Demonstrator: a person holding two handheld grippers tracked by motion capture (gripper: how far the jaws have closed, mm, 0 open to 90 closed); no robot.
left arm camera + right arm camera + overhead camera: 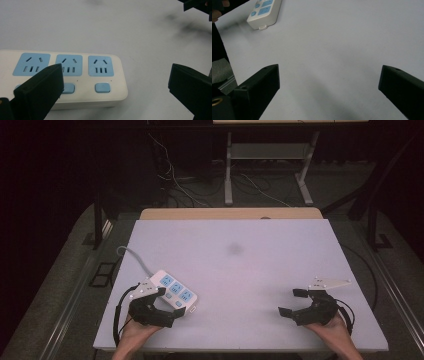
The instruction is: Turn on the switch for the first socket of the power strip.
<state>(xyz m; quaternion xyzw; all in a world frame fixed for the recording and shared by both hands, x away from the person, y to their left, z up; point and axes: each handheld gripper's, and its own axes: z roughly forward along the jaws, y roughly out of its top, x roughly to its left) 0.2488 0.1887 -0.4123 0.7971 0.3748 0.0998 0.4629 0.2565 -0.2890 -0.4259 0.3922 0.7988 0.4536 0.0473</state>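
The white table (235, 270) carries one thing, a white power strip (175, 292) with three blue socket faces, lying at about eight o'clock on the surface with its grey cord (134, 256) running off toward ten o'clock. The left gripper (167, 305) sits right over the strip's near end, jaws spread wide and pressing on nothing; in the left gripper view one jaw overlaps the strip's near edge while the other stands well off to the side over bare table. The likeliest trouble, as I judge it, is a lopsided close: the jaw already at the strip would push it sideways, and the smooth casing could skate or pivot on its cord. A jaw tip could also land on a blue switch button (102, 87) and press it. The right gripper (295, 302), at about four o'clock, is also wide open and empty, well apart from the strip, so it cannot steady it.
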